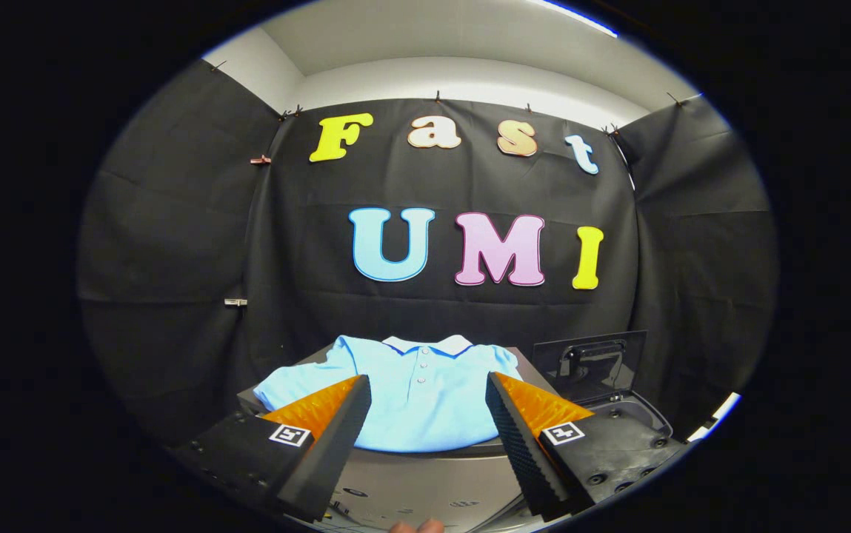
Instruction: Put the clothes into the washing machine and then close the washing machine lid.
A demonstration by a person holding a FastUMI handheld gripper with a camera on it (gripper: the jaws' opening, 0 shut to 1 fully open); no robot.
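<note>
- The tongs are spread wide apart, grasping nothing, their two fingers reaching out over the near part of a grey worktop
- A light blue polo shirt with a white collar and a short row of buttons lies flat on that worktop, just ahead of the fingertips and centred between them, collar toward the far side
- To the right of the shirt, a dark washing machine lid stands raised upright, with a handle on its face
- At the nearest point, between the fingers, a person's fingertips peek up
- Black cloth wall hangs behind
</note>
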